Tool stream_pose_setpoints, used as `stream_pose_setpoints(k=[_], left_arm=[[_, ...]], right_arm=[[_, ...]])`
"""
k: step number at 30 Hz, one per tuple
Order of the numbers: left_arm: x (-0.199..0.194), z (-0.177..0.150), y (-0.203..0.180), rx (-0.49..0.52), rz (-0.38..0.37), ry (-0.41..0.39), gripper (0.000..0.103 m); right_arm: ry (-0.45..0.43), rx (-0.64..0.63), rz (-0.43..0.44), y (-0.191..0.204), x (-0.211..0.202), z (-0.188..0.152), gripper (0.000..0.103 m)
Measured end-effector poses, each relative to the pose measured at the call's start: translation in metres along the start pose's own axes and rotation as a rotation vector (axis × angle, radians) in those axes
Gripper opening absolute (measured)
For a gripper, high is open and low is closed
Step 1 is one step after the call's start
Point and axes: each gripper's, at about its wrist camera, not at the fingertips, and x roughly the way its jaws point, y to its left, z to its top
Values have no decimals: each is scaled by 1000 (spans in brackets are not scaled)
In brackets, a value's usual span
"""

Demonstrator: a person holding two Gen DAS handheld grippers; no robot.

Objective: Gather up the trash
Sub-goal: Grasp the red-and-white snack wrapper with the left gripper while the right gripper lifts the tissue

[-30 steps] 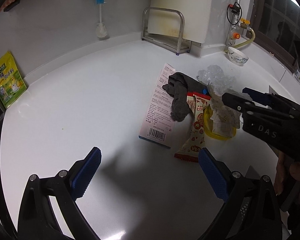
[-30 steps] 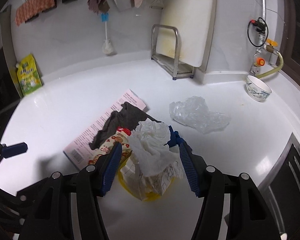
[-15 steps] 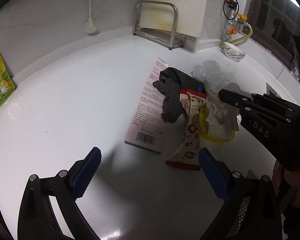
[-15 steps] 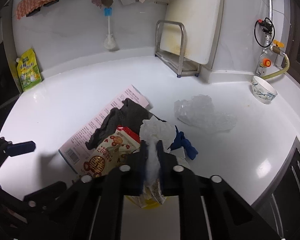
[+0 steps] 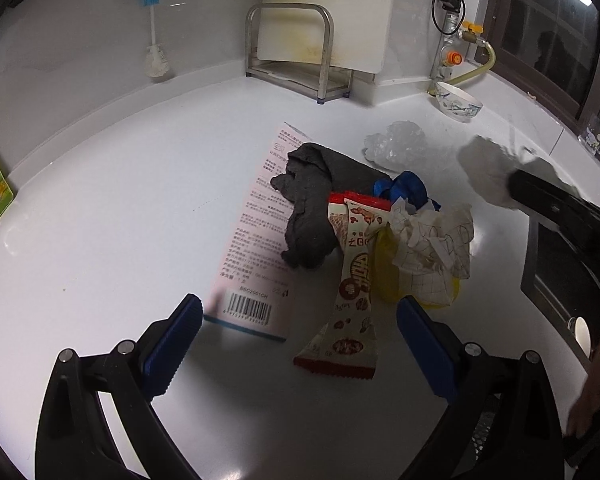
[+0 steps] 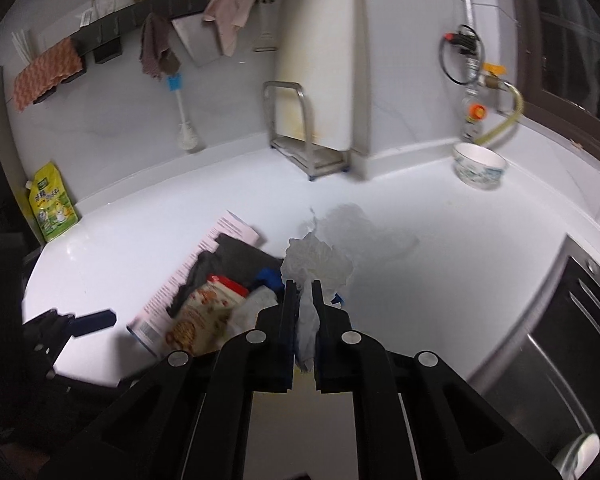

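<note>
My right gripper (image 6: 304, 292) is shut on a crumpled white tissue (image 6: 318, 264) and holds it above the trash pile; the tissue shows blurred at the right of the left wrist view (image 5: 488, 172). The pile holds a pink leaflet (image 5: 256, 240), a grey sock (image 5: 310, 208), a red snack wrapper (image 5: 354, 280), a blue scrap (image 5: 404, 188), crumpled printed paper (image 5: 436, 248) on a yellow piece (image 5: 386, 264), and a clear plastic bag (image 5: 396, 144) behind. My left gripper (image 5: 300, 340) is open, just in front of the leaflet and wrapper.
A white counter (image 5: 120, 220) carries everything. A metal rack with a cutting board (image 5: 296, 60) stands at the back, a bowl (image 5: 458, 100) at the back right, a green pouch (image 6: 52, 204) at the left wall. A dark sink edge (image 5: 560, 280) lies to the right.
My right gripper closed on the tissue and lifted it up and away from the pile. My left gripper moved closer to the leaflet and wrapper, still open.
</note>
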Motion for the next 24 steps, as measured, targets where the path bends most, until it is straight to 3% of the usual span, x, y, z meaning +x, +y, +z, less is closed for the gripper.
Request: stream_pose_setpoints(k=[5,8,11,13,15,24], left_arm=[[14,-2,-10,19,21,-1,95],[20,-3,-15,29,29,6,86],[26,-3,-20,47,36,27,66],[26,-2,-23,51,30,38,42],[25,-2,-23,42,11,48,32],[2,-1,-26,52,-15,19,30]], right_arm=[[24,77,-27,-14,-17,-25,7],[44,117,-36,-17,-22,-40,7],[74,132,-44,-16,-26,-54,7],[85,130,-49,-13,-31,-62,7],[92,138,-46,-11,-37,-69,7],[95,186,-38,-9,-57,-83,7]])
